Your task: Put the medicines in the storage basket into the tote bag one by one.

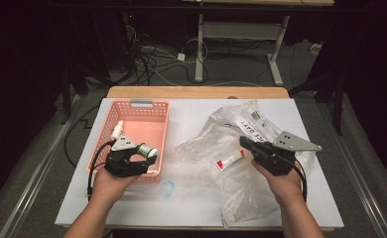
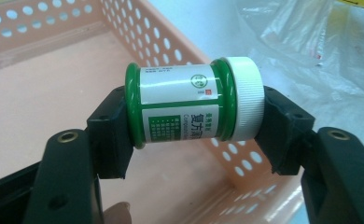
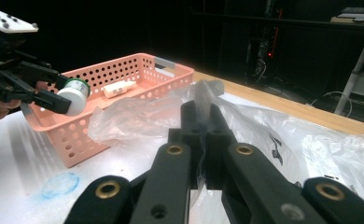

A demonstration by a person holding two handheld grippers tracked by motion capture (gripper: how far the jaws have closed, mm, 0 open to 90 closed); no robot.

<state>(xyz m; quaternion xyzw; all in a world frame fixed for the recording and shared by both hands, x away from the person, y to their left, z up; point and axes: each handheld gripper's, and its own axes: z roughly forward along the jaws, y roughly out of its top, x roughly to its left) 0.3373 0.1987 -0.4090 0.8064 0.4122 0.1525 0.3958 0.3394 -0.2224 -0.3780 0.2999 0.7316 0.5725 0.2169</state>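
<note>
I have the left hand-held gripper clamped on a green jar with a white cap and a white label, gripping it end to end so it lies on its side between the pads. I hold the jar over the pink basket, just inside the basket's near right corner. A small white bottle lies in the basket by its left wall, beyond the jar. My right hand-held gripper is clenched on a fold of the clear plastic bag, which is spread over the surface to the right of the basket. A blue smudge marks the surface just in front of the basket's near right corner.
</note>
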